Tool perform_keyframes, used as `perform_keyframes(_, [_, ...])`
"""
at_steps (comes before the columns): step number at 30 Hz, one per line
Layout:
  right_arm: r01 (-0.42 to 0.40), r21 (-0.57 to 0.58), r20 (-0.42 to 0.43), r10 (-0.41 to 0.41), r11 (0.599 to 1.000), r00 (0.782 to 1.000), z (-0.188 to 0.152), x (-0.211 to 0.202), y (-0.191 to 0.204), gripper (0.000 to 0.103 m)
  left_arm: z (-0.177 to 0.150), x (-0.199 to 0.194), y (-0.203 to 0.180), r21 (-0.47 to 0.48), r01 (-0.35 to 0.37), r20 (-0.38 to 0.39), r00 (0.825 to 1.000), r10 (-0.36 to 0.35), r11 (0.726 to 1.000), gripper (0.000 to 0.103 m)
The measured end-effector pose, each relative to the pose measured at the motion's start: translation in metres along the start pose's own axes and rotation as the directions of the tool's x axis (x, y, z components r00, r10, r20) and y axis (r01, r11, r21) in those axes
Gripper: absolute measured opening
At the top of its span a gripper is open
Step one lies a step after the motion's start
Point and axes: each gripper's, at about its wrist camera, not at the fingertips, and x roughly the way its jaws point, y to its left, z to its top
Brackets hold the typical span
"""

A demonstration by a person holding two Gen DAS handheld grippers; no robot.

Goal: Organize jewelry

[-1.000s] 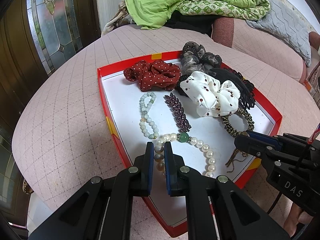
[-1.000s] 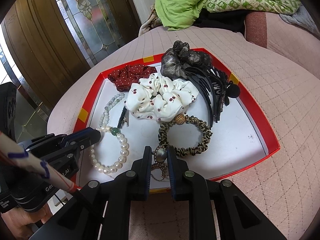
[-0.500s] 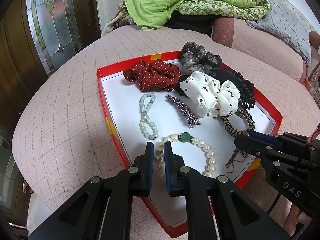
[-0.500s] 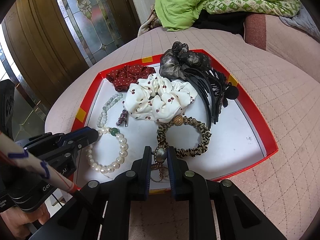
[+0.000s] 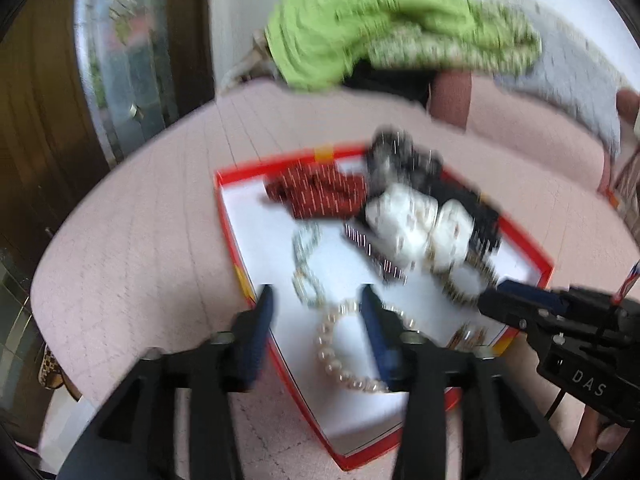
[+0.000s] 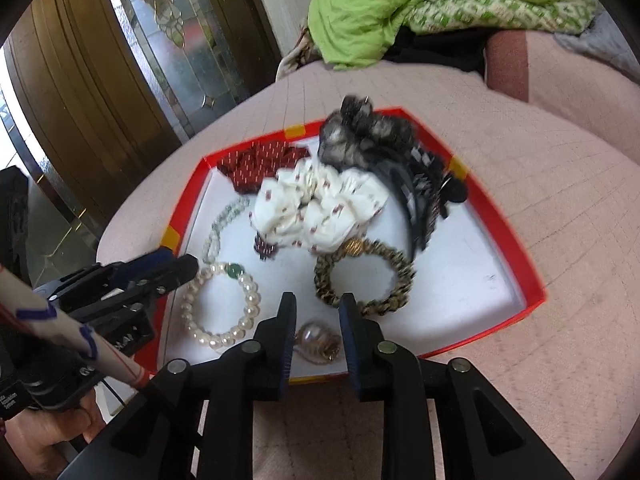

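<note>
Both claws are letting go over the red tray (image 6: 496, 216). The left gripper (image 5: 316, 300) opens above the pearl bracelet (image 6: 222, 306), at seven o'clock. The right gripper (image 6: 318, 304) opens around a pearl pendant (image 6: 316, 340), untouched. Next probably calls for choosing another piece.

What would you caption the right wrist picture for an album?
Right gripper opening above a pendant in the red tray.

Pink quilted bed (image 6: 520, 168), wooden door w/ leaded glass panel (image 6: 176, 40), green blanket (image 6: 384, 12) behind.

Bare tray floor (image 6: 460, 264) beside scrunchie heap (image 6: 320, 208)
</note>
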Motion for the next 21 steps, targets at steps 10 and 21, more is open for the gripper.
perform_keyframes(10, [0.251,-0.082,0.383,-0.202,0.965,0.901,-0.032,-0.127,0.031,0.09,-0.016,-0.117,-0.008,-0.105,-0.221,0.307,0.92,0.243,0.97,0.103])
perform_keyframes(21, [0.325,-0.069,0.492,-0.252,0.943,0.833,-0.093,-0.192,0.048,0.097,-0.055,-0.172,-0.035,-0.052,-0.283,0.215,0.933,0.287,0.958,0.103])
